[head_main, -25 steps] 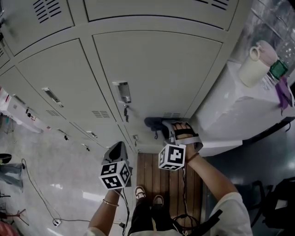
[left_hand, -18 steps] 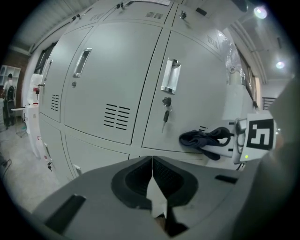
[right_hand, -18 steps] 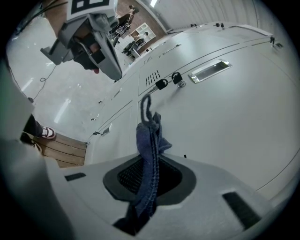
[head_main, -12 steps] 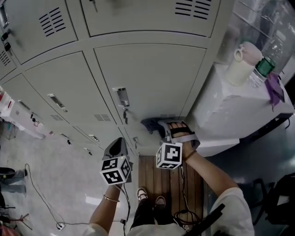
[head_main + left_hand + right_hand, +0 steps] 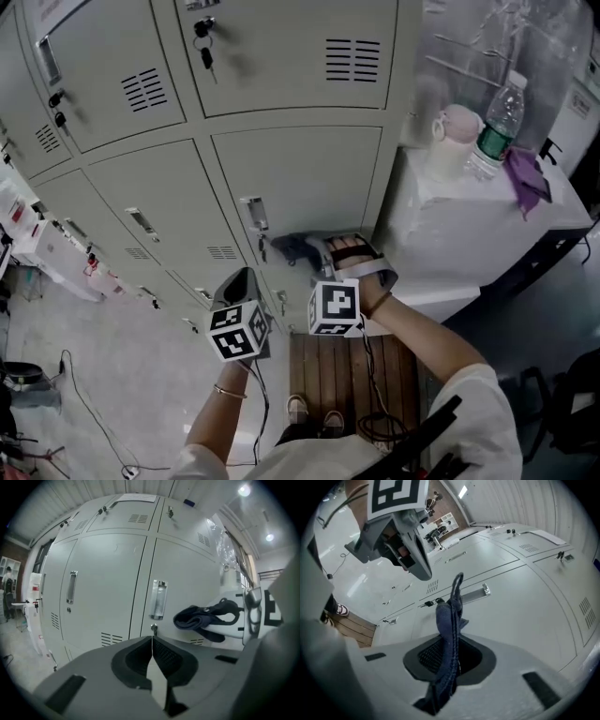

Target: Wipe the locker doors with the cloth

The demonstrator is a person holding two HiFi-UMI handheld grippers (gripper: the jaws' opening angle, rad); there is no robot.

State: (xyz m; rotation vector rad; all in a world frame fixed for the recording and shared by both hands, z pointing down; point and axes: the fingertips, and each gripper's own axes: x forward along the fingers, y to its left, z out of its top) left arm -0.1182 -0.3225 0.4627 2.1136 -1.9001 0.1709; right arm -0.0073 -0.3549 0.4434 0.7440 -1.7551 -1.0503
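Observation:
A bank of grey locker doors (image 5: 300, 178) fills the head view. My right gripper (image 5: 323, 251) is shut on a dark blue cloth (image 5: 298, 248), held against the lower part of the middle door, just right of its handle (image 5: 253, 214). In the right gripper view the cloth (image 5: 449, 634) stands pinched between the jaws, in front of the door (image 5: 520, 602). My left gripper (image 5: 242, 286) is shut with nothing in it, lower left of the cloth and off the door. The left gripper view shows the handle (image 5: 158, 599) and the cloth (image 5: 199, 620) to the right.
A white cabinet (image 5: 469, 225) stands right of the lockers, bearing a cup (image 5: 452, 141), a water bottle (image 5: 495, 117) and a purple cloth (image 5: 525, 178). Keys (image 5: 202, 42) hang in the upper door. A wooden board (image 5: 342, 366) lies on the floor under me, cables (image 5: 84, 403) at the left.
The view has tilted up, so the lockers sit lower in frame. The right gripper with the cloth has slid a little left across the door. The left gripper stays close beside it.

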